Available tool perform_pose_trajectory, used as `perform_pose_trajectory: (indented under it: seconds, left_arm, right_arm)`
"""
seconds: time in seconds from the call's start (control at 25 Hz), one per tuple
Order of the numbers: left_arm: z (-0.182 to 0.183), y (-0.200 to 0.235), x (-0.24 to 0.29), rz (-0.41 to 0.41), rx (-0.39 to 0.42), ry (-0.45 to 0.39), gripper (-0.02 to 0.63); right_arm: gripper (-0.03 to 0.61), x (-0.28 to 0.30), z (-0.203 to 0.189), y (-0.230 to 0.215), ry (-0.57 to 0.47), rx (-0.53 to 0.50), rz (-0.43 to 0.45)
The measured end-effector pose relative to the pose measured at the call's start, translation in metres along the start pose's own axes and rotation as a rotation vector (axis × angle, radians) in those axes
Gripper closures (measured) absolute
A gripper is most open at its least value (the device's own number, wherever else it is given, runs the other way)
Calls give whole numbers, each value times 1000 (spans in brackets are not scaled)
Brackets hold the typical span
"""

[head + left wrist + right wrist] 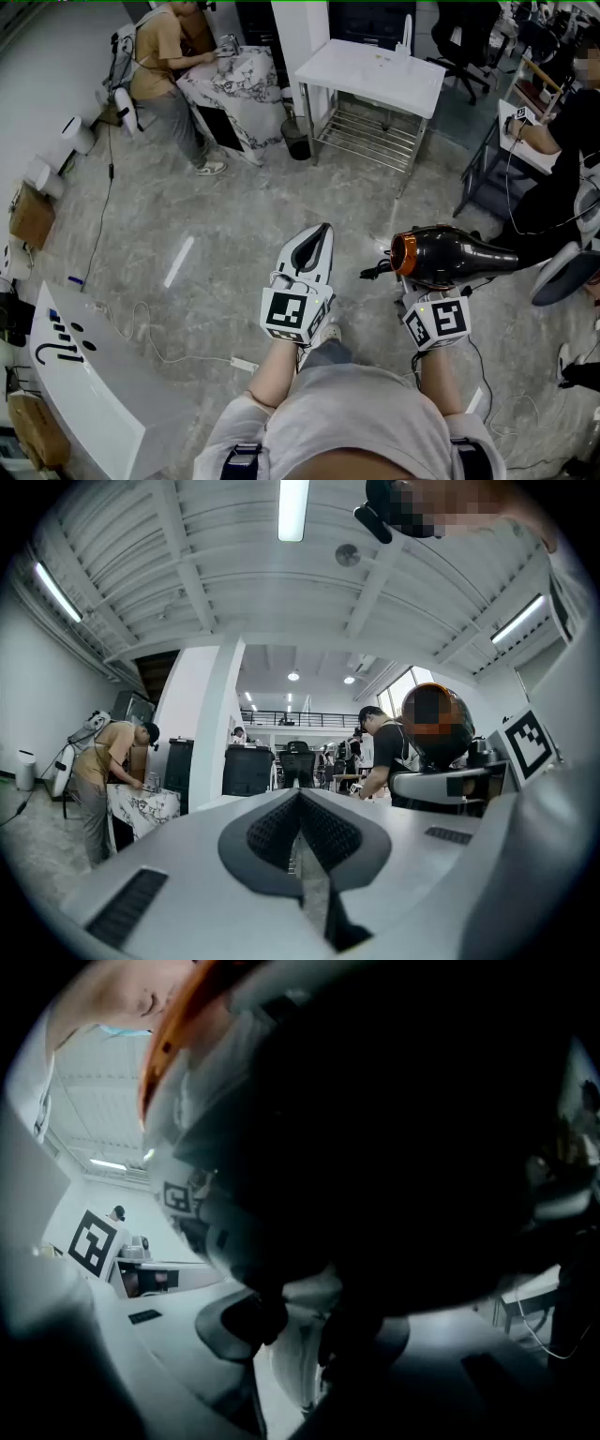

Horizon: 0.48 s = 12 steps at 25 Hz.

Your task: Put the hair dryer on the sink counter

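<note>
A black hair dryer (455,256) with an orange ring lies sideways across my right gripper (428,287), which is shut on its handle. In the right gripper view the hair dryer (375,1129) fills most of the picture and hides the right gripper's (298,1335) tips. From the left gripper view the hair dryer (436,726) shows at the right. My left gripper (317,246) is held level beside it, its jaws shut together with nothing between them (300,803). The marble sink counter (234,84) stands far off at the upper left, and shows small in the left gripper view (141,803).
A person (164,66) stands bent over the sink counter. A white table (375,70) stands behind, with a bin (298,139) by a pillar. A seated person (562,169) is at the right. A white curved desk (84,384) is at the lower left; a cable and power strip (242,363) lie on the floor.
</note>
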<state>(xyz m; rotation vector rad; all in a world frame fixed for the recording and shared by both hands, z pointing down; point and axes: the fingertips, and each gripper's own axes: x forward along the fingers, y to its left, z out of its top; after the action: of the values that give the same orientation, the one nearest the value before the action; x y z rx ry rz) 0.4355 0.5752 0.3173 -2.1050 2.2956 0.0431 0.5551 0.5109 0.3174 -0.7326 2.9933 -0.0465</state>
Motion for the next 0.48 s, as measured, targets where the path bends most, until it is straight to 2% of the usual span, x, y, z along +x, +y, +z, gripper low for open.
perform_pose_trajectory:
  seconds: [0.48]
  left_arm:
    - [-6,20,15,-12,-8,9,601]
  right_arm:
    - [414,25,-9,-1,16,5,-16]
